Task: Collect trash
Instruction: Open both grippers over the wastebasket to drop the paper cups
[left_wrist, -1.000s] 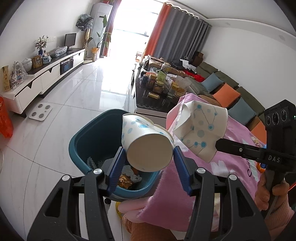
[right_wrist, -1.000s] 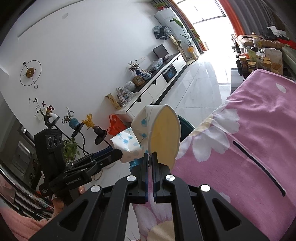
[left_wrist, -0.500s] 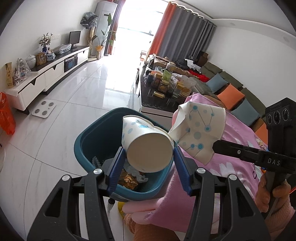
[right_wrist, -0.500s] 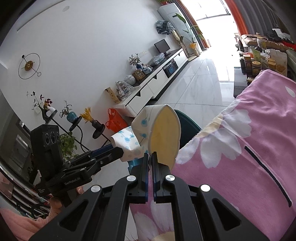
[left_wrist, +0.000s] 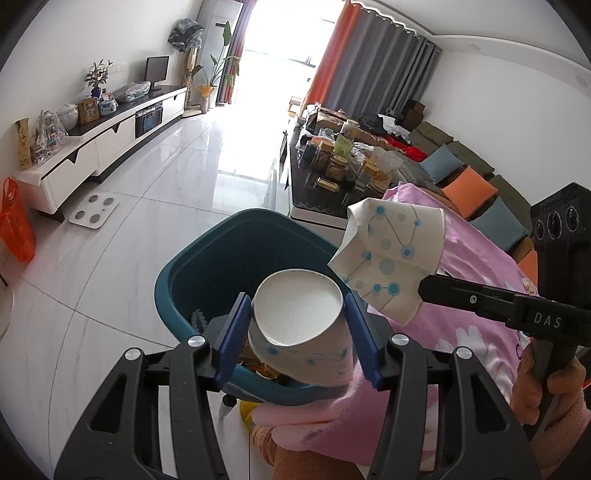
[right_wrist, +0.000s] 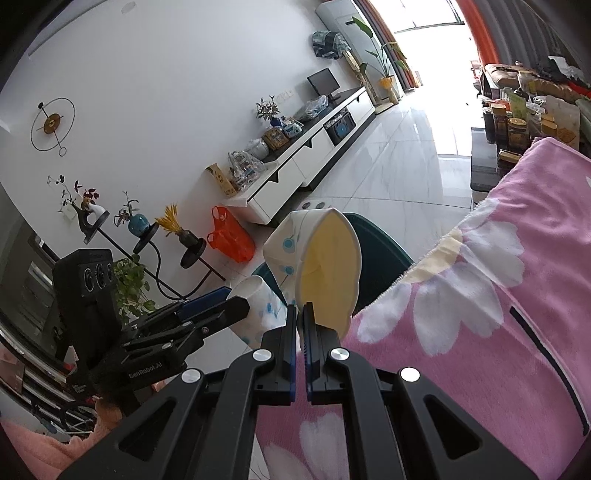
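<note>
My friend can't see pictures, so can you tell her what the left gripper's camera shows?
The left gripper holds a paper cup over a teal bin with some trash inside. Beside it, the right gripper pinches a crumpled paper cup above a pink flowered blanket.

My right gripper (right_wrist: 300, 314) pinches a flattened paper cup (right_wrist: 325, 273) by its rim — my left gripper (right_wrist: 236, 306) beside it clamps another cup (right_wrist: 258, 299) — above the teal bin (right_wrist: 384, 258).
</note>
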